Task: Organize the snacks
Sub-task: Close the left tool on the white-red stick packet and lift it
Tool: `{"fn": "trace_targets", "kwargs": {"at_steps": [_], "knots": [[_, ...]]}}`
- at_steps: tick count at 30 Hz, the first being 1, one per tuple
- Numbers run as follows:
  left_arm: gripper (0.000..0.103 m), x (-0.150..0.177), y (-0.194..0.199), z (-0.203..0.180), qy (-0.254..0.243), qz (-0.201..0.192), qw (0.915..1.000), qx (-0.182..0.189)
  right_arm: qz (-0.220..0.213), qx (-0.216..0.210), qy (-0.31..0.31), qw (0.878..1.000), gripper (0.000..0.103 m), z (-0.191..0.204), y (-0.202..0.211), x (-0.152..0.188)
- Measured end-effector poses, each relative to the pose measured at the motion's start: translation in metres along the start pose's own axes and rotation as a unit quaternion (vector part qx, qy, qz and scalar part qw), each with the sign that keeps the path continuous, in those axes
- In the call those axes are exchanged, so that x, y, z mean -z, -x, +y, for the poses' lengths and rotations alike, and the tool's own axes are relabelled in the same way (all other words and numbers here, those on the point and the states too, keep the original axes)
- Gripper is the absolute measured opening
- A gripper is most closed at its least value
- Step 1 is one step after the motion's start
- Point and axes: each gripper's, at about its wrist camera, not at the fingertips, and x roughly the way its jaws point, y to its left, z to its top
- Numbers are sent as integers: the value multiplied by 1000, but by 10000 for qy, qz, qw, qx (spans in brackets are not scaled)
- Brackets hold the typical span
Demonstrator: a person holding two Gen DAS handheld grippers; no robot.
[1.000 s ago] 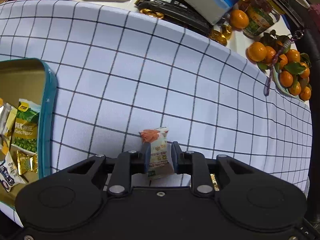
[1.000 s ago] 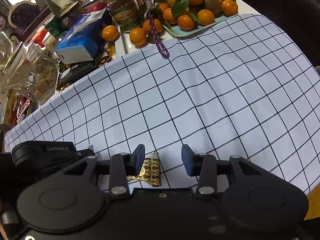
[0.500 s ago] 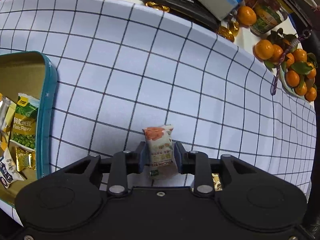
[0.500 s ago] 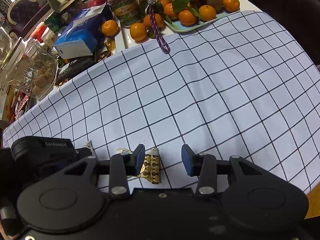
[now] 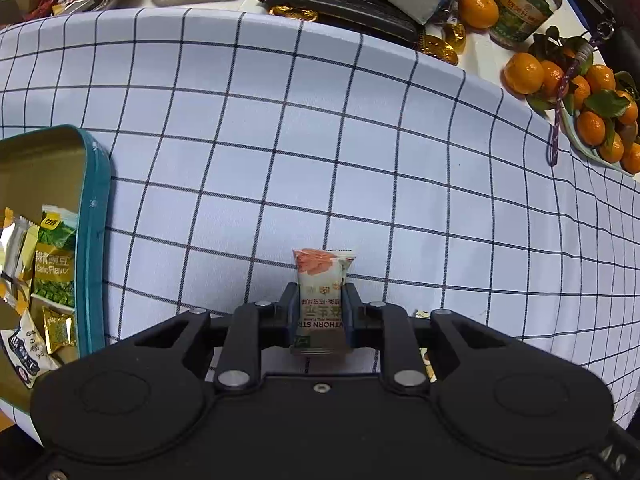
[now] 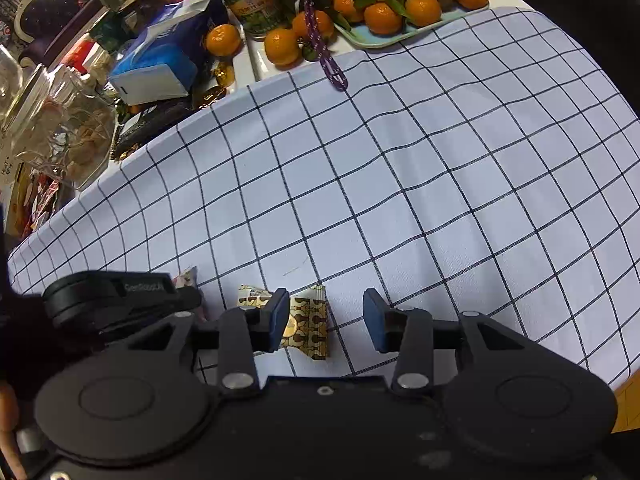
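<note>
My left gripper (image 5: pixel 321 312) is shut on a small white snack packet with an orange top (image 5: pixel 323 280) and holds it above the checked cloth. A teal tin (image 5: pixel 96 216) with several snack packets inside sits at the left of the left wrist view. My right gripper (image 6: pixel 326 322) is open over the cloth. A brown and gold patterned candy packet (image 6: pixel 308 322) lies on the cloth by its left finger. The left gripper's body (image 6: pixel 112 300) shows at the left of the right wrist view.
A plate of mandarins (image 6: pixel 400 4) stands at the far edge, with a purple cord (image 6: pixel 324 56) trailing onto the cloth. A blue tissue pack (image 6: pixel 160 64), a jar (image 6: pixel 256 4), a glass container (image 6: pixel 60 128) and gold-wrapped sweets (image 5: pixel 436 46) crowd the back. The checked cloth (image 5: pixel 320 140) covers the table.
The left gripper has lifted and drawn back with the white packet, so more of the tin and the back shows. The right gripper has edged towards the patterned packet and stays open.
</note>
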Motion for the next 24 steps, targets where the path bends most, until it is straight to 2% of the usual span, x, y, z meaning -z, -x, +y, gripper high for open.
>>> {"fn": "trace_targets", "kwargs": {"at_steps": [7, 11, 14, 20, 24], "knots": [[30, 5, -1, 15, 19, 143, 9998, -144, 127, 142, -478, 9987, 44, -4, -21, -13], [32, 5, -1, 26, 89, 243, 9996, -139, 197, 358, -513, 9978, 44, -1, -35, -13], [32, 4, -2, 31, 136, 302, 9995, -20, 137, 406, -340, 9985, 44, 4, -35, -9], [33, 5, -1, 30, 93, 301, 9995, -100, 285, 598, 167, 9977, 42, 9, -31, 11], [33, 5, -1, 30, 46, 274, 9995, -127, 417, 430, 621, 9963, 42, 12, -23, 26]]}}
